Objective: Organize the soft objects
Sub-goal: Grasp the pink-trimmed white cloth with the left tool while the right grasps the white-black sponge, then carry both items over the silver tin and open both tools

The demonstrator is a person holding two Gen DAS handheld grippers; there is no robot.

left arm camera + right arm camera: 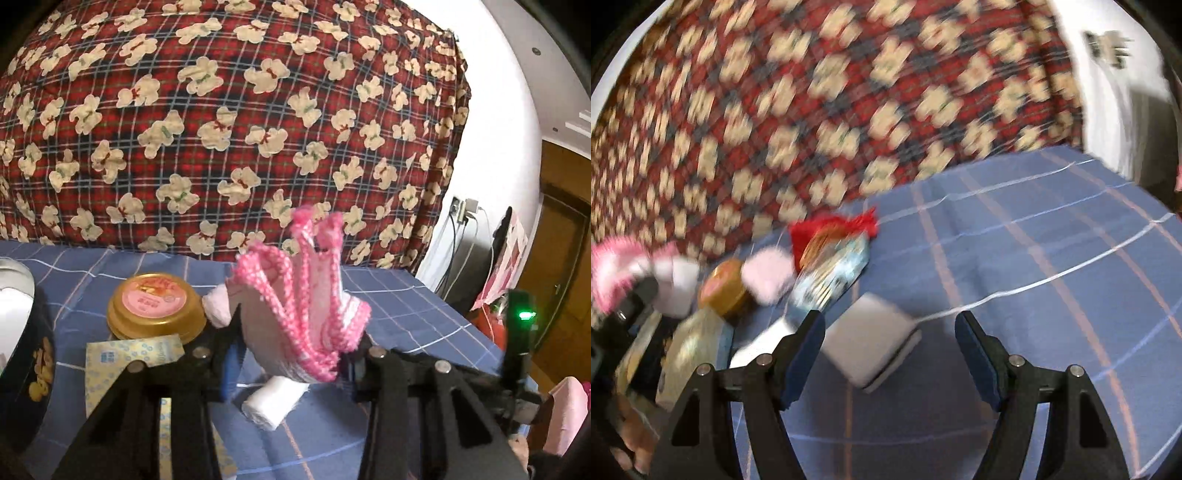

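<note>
My left gripper (295, 354) is shut on a folded white cloth with pink knitted edging (303, 299), held above the blue checked tablecloth (406, 306). A white roll (275, 400) lies under it and a pale pink soft piece (218, 306) sits behind it. The right wrist view is blurred by motion. My right gripper (890, 347) is open and empty above a grey-white sponge block (875, 339). The pink-edged cloth (613, 273), a pale pink puff (766, 277) and a red fringed cloth (831, 229) lie to its left.
A gold round tin (157, 304) and a yellow patterned packet (133, 354) sit left of the cloth; a dark round tin (29, 369) stands at the far left. A colourful snack packet (831, 273) lies by the red cloth. A red teddy-print quilt (240, 122) rises behind the table.
</note>
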